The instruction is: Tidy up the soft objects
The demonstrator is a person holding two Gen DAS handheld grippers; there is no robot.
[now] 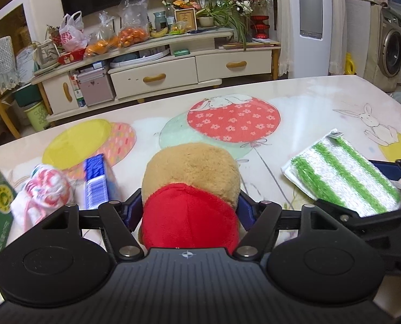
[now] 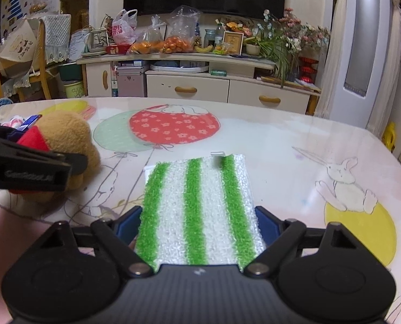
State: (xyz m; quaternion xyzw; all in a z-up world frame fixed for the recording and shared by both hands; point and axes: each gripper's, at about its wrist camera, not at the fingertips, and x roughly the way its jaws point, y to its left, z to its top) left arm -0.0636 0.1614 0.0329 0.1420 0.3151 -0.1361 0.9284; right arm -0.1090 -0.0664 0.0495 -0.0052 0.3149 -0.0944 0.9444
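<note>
We have both grippers loaded at once. Our left gripper (image 1: pixel 191 210) has its fingers closed around the plush toy (image 1: pixel 191 172), pinching it at the red part nearest the camera, with the tan body bulging forward over the table (image 1: pixel 295 108). Our right gripper (image 2: pixel 199 224) has its fingers pressed against the two long sides of the green-striped cloth (image 2: pixel 197 205), which sticks out flat ahead of us; whether its far edge rests on the table or hangs just above it we cannot tell.

To the left of the plush toy lie a pink-and-white soft bundle (image 1: pixel 45 189) and, just beside it, a blue-and-white pack (image 1: pixel 97 183). That looks like the gathering spot, though this is only our reading.

To do this step well, we should keep both grips firm but not crushing, since soft things slip and sag. We would move one hand at a time, the plush toy first, so the two grippers, now near each other, do not collide. We should set each thing fully down before we release it.
</note>
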